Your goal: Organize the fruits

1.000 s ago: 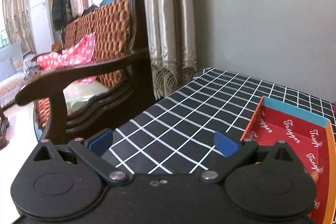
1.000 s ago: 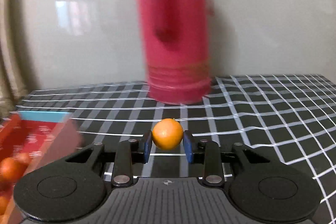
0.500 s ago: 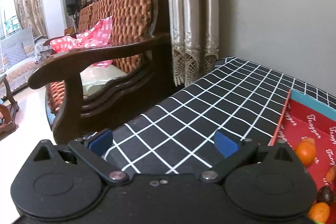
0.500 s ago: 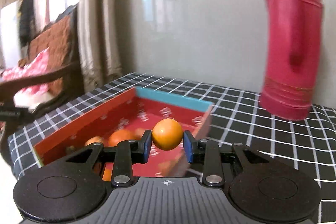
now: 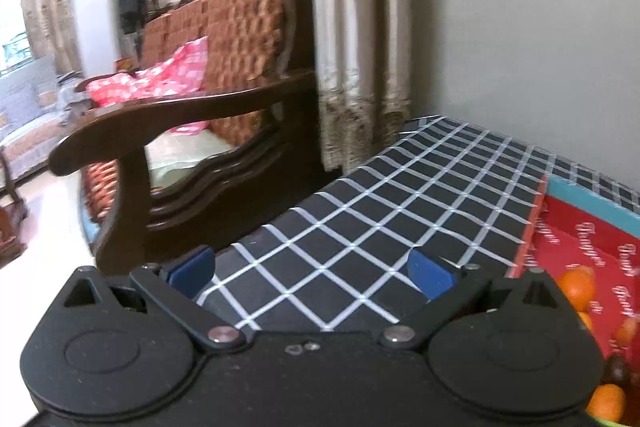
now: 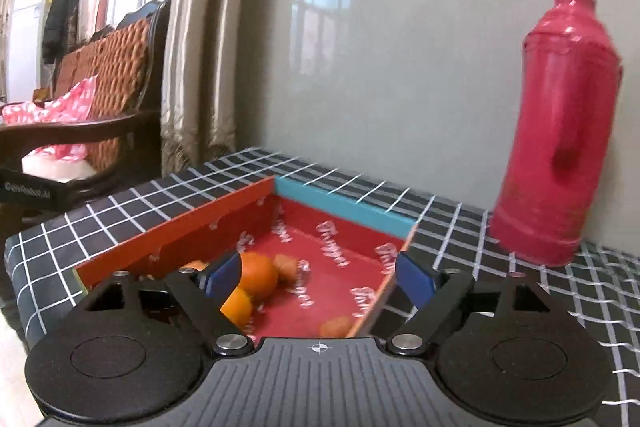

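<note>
A red box (image 6: pixel 344 267) with a teal far wall sits on the black checked tablecloth (image 6: pixel 440 211). Several oranges (image 6: pixel 258 275) lie inside it, and one blurred orange (image 6: pixel 335 326) is near its right wall. My right gripper (image 6: pixel 318 281) is open and empty, just above the box. My left gripper (image 5: pixel 310 269) is open and empty over the cloth (image 5: pixel 380 203), left of the box (image 5: pixel 580 247). Oranges (image 5: pixel 576 287) and a dark fruit (image 5: pixel 616 369) show in the box at the right edge of the left wrist view.
A tall red thermos (image 6: pixel 560 131) stands on the cloth right of the box, near the grey wall. A wooden sofa (image 5: pixel 192 131) with a pink cloth stands off the table's left edge, beside curtains (image 5: pixel 356 39).
My right gripper swung left from the thermos to over the box, opened, and the orange it held left its jaws. My left gripper shifted slightly and stayed open.
</note>
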Demonstrator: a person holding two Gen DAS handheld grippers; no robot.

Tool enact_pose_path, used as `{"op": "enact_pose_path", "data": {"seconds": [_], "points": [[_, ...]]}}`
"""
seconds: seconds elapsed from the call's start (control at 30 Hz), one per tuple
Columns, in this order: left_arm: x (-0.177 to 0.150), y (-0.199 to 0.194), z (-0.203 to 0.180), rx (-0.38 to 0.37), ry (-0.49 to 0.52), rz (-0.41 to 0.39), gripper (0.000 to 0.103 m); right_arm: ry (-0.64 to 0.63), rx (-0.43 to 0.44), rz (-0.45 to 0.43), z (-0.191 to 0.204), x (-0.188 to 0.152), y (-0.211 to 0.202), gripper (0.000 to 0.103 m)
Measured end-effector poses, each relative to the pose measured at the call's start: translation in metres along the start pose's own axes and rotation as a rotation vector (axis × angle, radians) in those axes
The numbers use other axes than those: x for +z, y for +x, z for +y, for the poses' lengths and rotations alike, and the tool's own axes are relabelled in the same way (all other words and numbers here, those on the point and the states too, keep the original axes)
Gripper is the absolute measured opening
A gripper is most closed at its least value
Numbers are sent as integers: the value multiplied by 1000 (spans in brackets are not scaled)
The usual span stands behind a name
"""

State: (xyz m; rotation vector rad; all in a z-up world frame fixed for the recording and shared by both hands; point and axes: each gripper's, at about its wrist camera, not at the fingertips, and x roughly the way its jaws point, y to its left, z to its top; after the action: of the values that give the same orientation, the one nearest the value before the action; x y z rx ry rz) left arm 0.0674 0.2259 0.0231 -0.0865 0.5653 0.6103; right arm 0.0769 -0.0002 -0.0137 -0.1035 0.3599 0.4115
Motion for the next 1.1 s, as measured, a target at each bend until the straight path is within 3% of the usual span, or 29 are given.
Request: {"op": "enact_pose_path", "data": {"seconds": [0.07, 0.2, 0.33, 0.53, 0.8, 1.1], "points": [[-1, -8, -8, -43, 14, -17, 97, 13, -20, -9, -5, 1, -8, 87], [-8, -35, -24, -157, 76, -44, 97, 40, -89, -5, -12, 1, -35, 103], [-20, -82, -25, -257, 120, -56, 97, 138, -154, 24, -21, -6, -82, 103], [-31, -156, -12, -349, 165, -86, 97, 311, -186, 87, -30, -5, -153, 103], [-32, -203, 5, -401, 160, -140, 97, 291, -224, 54, -12, 7, -216, 103], [-36, -221, 9, -408, 162, -176, 97, 309, -219, 26, -7, 6, -241, 103]]}}
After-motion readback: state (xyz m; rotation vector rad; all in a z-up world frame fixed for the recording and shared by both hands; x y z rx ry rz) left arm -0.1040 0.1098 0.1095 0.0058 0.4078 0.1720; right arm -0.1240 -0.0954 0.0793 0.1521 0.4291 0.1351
